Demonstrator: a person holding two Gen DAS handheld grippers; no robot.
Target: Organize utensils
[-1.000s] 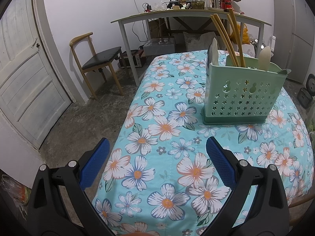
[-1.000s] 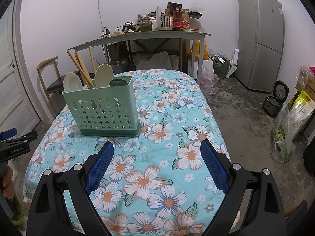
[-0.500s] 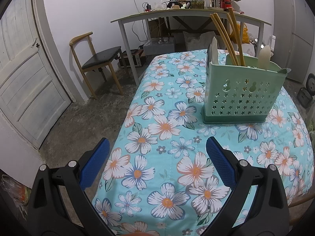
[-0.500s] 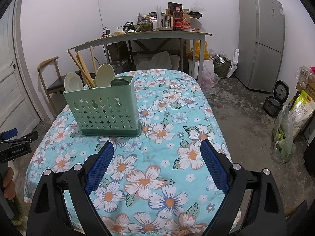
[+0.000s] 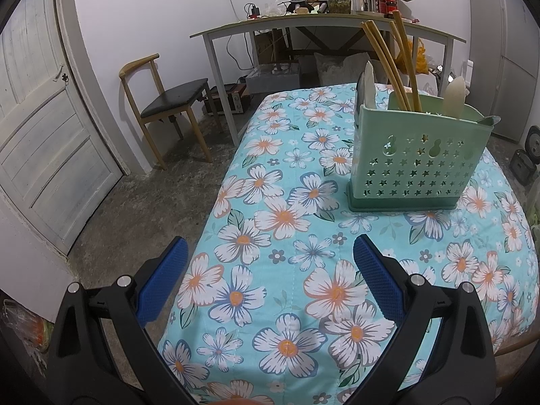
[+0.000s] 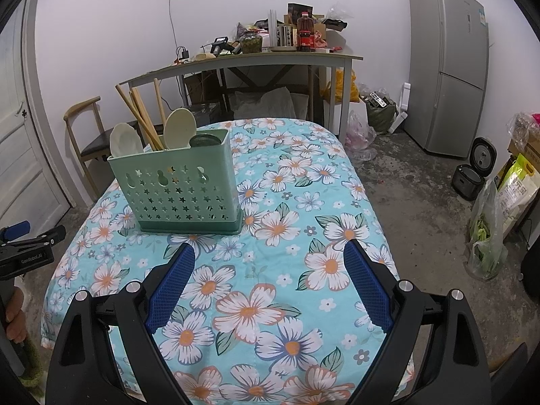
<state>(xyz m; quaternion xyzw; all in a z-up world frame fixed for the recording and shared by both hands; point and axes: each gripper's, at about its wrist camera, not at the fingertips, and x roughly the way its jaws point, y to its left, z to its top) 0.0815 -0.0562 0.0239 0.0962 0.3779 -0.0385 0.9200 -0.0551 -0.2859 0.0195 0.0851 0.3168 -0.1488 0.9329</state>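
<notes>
Upright on the floral blue tablecloth (image 6: 270, 320) stands the pale green perforated plastic utensil holder (image 6: 182, 185), holding wooden chopsticks (image 6: 141, 118), two cream spoons (image 6: 180, 128) and a dark utensil. The left gripper (image 5: 270, 280) and right gripper (image 6: 270, 280) hover nearby, jaws spread wide, empty.

A table (image 6: 357, 202) is covered by a light blue cloth (image 5: 270, 236) printed with white and orange flowers. On the cloth, a pale green utensil holder (image 6: 184, 185) pierced with star-shaped holes is set upright on a darker green base. Wooden chopsticks (image 6: 141, 118) and pale spoons (image 6: 180, 126) are held in it. The table is stood on a bare grey concrete floor (image 6: 422, 185).
</notes>
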